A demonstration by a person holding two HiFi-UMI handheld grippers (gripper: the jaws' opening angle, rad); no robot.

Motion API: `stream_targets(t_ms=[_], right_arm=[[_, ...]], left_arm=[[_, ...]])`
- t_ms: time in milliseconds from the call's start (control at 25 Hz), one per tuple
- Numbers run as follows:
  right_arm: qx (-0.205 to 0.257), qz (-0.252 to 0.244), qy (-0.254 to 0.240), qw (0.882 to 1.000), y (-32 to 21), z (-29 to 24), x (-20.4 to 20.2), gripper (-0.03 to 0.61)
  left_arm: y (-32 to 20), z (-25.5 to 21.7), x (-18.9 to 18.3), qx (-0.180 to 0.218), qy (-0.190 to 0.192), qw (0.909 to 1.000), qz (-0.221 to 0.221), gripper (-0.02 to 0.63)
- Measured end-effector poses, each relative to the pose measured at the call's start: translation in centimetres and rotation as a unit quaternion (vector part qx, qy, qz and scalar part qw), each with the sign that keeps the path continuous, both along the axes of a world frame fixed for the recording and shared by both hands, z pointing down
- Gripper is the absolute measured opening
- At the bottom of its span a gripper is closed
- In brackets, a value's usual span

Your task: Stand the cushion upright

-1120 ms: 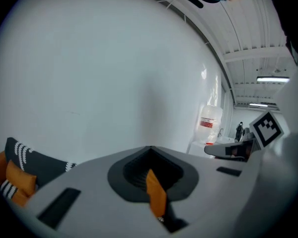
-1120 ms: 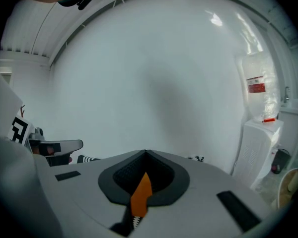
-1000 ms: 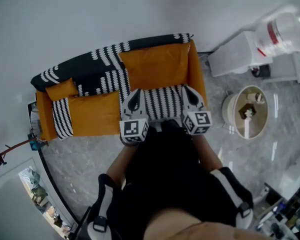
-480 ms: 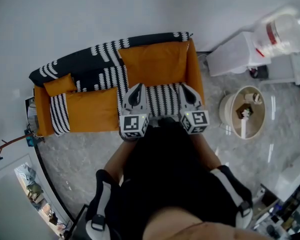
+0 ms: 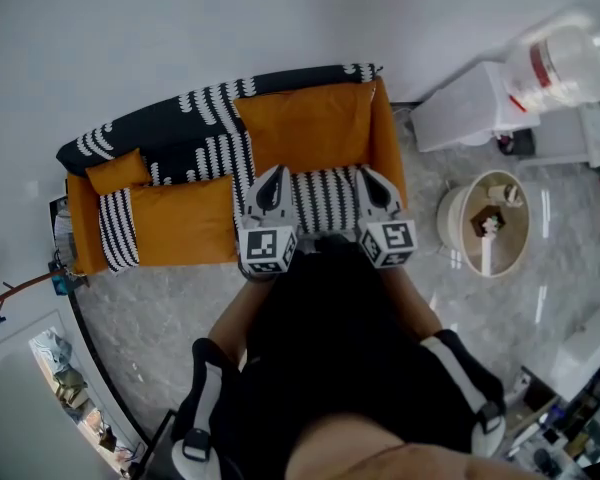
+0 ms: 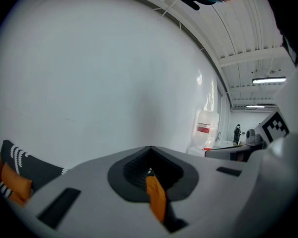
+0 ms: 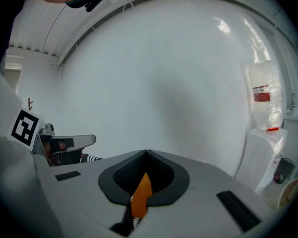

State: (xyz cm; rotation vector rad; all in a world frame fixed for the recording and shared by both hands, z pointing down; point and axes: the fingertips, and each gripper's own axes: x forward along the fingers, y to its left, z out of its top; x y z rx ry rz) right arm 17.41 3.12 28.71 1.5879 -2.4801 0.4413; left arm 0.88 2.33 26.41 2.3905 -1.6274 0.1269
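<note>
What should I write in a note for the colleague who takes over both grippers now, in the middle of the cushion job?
Left gripper: shut, pinching a strip of orange fabric, apparently the cushion's edge.
Right gripper: shut on similar orange fabric, with stripes just below it.
Things: the striped cushion sits between both grippers, over the right seat of the orange sofa.
Done: both sides are gripped.
Left to do: the striped face shows from above, so the cushion does not look upright yet. Raise it, lean it on the backrest, then release.
</note>
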Motion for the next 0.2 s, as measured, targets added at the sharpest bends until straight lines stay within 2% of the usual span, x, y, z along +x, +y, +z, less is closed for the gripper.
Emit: stream_targets(t_ms=[200], right_arm=[[0.003,-0.001,0.0,1.0,-0.41,-0.18,-0.04,-0.005]], left_arm=[[-0.43,-0.28,0.06,0.005,-0.001,1.0,0.001,-0.005]])
